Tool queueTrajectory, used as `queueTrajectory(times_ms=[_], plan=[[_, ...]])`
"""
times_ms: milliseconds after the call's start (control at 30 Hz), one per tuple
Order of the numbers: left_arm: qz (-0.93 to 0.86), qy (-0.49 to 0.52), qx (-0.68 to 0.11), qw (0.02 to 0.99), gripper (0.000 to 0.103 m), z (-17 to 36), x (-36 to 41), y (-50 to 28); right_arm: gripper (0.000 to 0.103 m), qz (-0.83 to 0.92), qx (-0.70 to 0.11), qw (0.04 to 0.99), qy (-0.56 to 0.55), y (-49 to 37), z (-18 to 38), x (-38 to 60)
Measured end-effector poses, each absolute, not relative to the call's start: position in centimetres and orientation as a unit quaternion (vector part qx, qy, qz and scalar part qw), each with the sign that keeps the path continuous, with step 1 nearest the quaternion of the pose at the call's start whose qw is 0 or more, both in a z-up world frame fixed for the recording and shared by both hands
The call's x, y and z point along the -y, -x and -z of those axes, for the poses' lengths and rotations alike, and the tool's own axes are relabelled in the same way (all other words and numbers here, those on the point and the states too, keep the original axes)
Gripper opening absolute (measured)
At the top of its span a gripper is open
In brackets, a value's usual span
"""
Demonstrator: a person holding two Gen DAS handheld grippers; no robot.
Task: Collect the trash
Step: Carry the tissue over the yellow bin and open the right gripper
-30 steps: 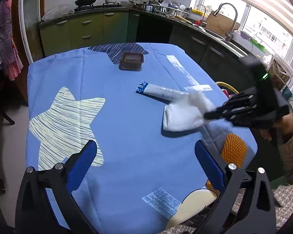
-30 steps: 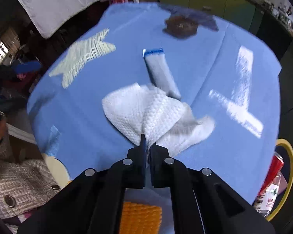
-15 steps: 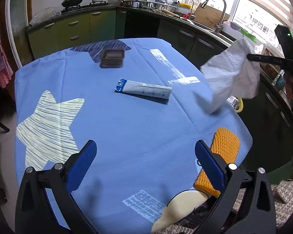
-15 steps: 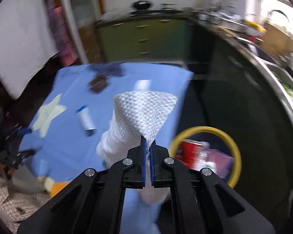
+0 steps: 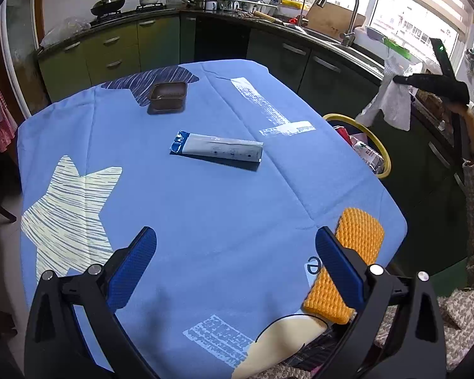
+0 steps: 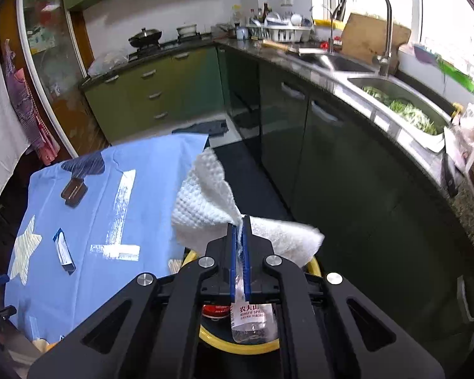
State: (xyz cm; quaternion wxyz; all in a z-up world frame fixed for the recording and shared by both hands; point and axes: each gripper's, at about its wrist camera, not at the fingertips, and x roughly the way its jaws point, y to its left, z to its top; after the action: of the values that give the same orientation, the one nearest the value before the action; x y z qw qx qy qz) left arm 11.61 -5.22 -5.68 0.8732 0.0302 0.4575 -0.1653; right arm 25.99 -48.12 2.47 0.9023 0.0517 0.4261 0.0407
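Right gripper [image 6: 240, 221] pinches a white quilted paper towel [image 6: 202, 205], blue pads closed tight on a fold of it; towel hangs off both sides of the fingers, in the air past the table edge and above the yellow-rimmed trash bin [image 6: 211, 338]. Bin holds a clear plastic water bottle with a red-and-white label [image 6: 251, 319] and a red can [image 6: 215, 309], both partly hidden by the gripper. In the left wrist view the same towel [image 5: 391, 104] hangs from the right gripper [image 5: 398, 79] over the bin rim [image 5: 376, 139] beside the table. Left gripper [image 5: 235, 257] hovers low over the near end of the blue star-print tablecloth [image 5: 205, 208], fingers spread wide, nothing between them. On the cloth: a white and blue flat wrapper packet [image 5: 216, 150] mid-table, a small dark brown square plastic container [image 5: 168, 96] at the far end, an orange mesh foam sleeve [image 5: 347, 268] at the near right edge, just beside the left gripper's right finger.
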Motion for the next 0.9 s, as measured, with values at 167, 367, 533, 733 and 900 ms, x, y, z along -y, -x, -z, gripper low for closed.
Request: queueTrajectory(times_ms=[167,367,533,733,900], plan=[[0.169,-0.035,-0.464,0.869,0.096,6.1,5.7,-11.8,0.006,-0.028,-0.465,0.882,-0.067,-27.3,1.9,48.5],[0.181,-0.047,-0.462,0.867,0.096,6.1,6.7,-11.5,0.054,-0.016,-0.53,0.845,-0.073,-28.6,7.3,49.2],[0.217,-0.061,-0.461,0.858,0.096,6.3,8.2,-11.2,0.063,-0.019,-0.516,0.852,-0.084,-26.0,7.3,49.7],[0.254,-0.1,-0.457,0.846,0.096,7.1,11.1,-11.0,0.063,-0.016,-0.504,0.858,-0.1,-22.8,7.4,50.6],[0.264,-0.112,-0.469,0.835,0.096,7.9,12.9,-11.4,0.064,-0.028,-0.475,0.86,-0.181,-23.7,6.7,53.0]])
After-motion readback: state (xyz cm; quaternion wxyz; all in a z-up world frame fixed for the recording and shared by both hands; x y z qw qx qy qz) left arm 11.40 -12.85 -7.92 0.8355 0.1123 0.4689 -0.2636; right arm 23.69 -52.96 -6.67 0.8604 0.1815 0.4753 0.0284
